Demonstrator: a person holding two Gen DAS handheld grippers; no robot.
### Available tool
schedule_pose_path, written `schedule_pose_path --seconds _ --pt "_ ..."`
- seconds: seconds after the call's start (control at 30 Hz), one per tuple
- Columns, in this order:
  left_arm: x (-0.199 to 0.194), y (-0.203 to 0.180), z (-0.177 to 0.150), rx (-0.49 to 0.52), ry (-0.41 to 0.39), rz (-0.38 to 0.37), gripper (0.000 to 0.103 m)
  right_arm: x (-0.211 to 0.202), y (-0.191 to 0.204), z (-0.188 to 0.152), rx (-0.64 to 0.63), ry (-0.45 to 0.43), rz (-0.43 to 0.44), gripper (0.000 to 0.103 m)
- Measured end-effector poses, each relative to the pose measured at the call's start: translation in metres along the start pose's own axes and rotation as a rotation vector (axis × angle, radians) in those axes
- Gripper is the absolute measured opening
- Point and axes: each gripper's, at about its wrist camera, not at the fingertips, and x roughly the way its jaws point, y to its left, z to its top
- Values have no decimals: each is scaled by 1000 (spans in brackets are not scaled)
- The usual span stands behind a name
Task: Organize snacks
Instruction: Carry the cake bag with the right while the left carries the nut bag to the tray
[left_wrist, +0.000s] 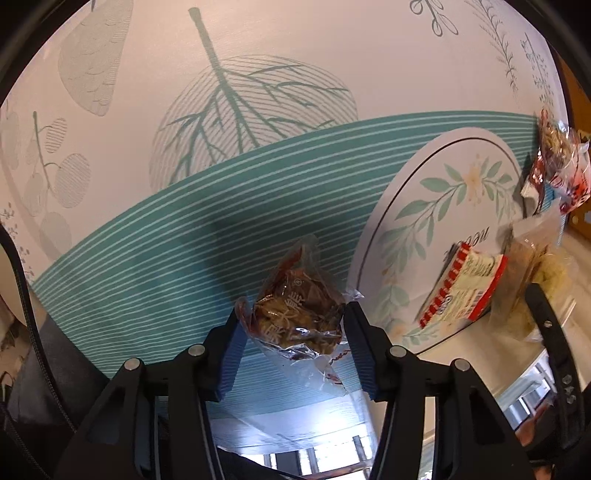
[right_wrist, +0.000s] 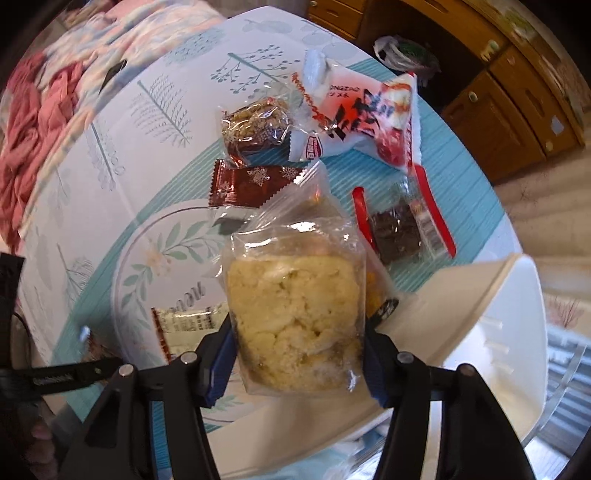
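Observation:
My left gripper (left_wrist: 293, 332) is shut on a clear packet of brown snack (left_wrist: 299, 306), both blue pads pressing its sides just above the teal-striped tablecloth (left_wrist: 166, 258). Straight down over the white leaf-wreath plate (right_wrist: 147, 258), my right gripper (right_wrist: 299, 354) is shut on a clear bag of pale yellow crumbly pastry (right_wrist: 295, 317). That plate (left_wrist: 424, 206) lies right of my left gripper. A red-and-white packet (left_wrist: 461, 288) rests on it, also visible beside the pastry bag as the same red-and-white packet (right_wrist: 184, 325).
Beyond the plate lie a brown snowflake packet (right_wrist: 251, 182), a clear nut-brittle packet (right_wrist: 255, 125), a white-and-red bag (right_wrist: 362, 110) and a dark red-edged packet (right_wrist: 399, 229). A white container (right_wrist: 498, 314) stands at the right by the table edge. Wooden cabinets (right_wrist: 498, 92) stand behind.

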Motion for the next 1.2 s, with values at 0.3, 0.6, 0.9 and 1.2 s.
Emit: schedule_pose_path --seconds 0.3,0.6,0.9,1.2 --pt "-26 2 -12 105 -7 56 51 -41 3 -25 193 -30 131 59" --pt "-81 -2 -28 217 -49 114 51 -93 14 -56 322 -150 266 59" --pt "-134 -20 -62 435 -96 188 51 -110 -14 -109 538 -184 301 59" --pt "-162 -90 -113 683 -167 250 51 -112 -56 -171 763 -232 337 59"
